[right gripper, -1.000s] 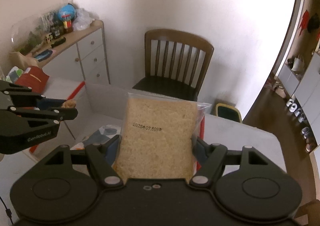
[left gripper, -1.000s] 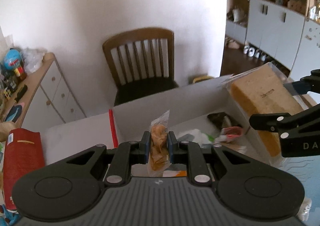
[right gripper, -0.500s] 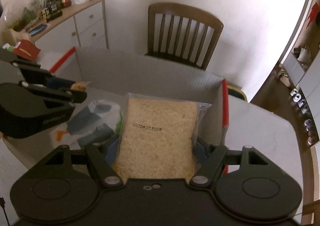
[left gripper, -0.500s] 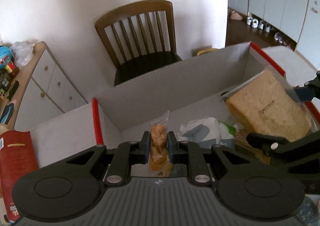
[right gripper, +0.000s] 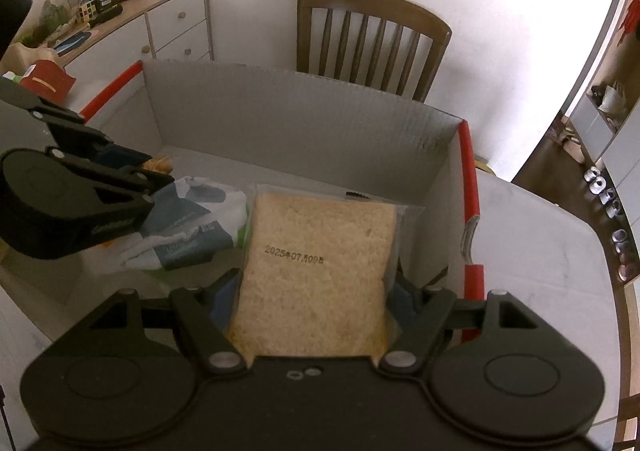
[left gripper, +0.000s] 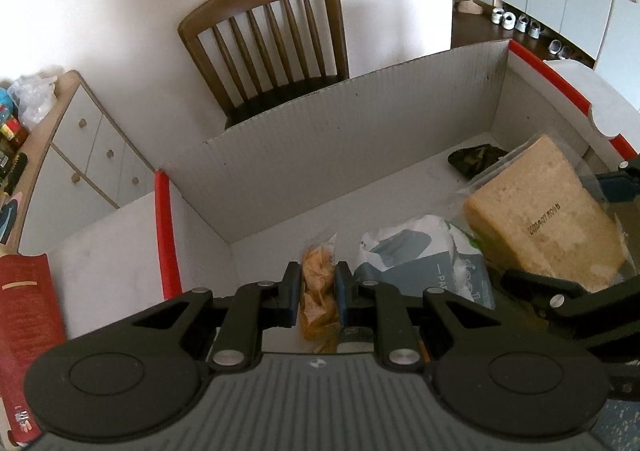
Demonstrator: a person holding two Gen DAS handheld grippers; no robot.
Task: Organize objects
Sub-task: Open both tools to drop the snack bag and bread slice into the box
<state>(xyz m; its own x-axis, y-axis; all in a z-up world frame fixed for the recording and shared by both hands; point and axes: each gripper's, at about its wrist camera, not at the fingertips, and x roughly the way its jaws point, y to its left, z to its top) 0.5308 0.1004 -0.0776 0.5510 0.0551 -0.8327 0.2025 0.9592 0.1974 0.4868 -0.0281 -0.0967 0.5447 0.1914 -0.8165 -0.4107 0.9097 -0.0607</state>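
A white cardboard box [left gripper: 360,123] with red edges stands open on the table. My left gripper [left gripper: 318,283] is shut on a small clear packet of orange-brown snacks [left gripper: 318,271], held low over the left part of the box floor. My right gripper [right gripper: 312,291] holds a clear bag of sliced bread [right gripper: 320,251] down inside the right part of the box [right gripper: 300,123]. Its jaws are opening, with the pads still against the bag's sides. The bread bag [left gripper: 536,219] leans beside a white and grey pouch [left gripper: 420,259] that lies in the box.
A dark packet [left gripper: 476,157] lies in the box's far right corner. Behind the box stands a wooden chair [left gripper: 272,43]. A sideboard [right gripper: 176,23] with clutter is at the left. A red package [left gripper: 24,311] lies on the table left of the box.
Both grippers have sunk from above the box rim down into the box, carrying the snack packet and the bread bag. The bread bag now sits close to the pouch.
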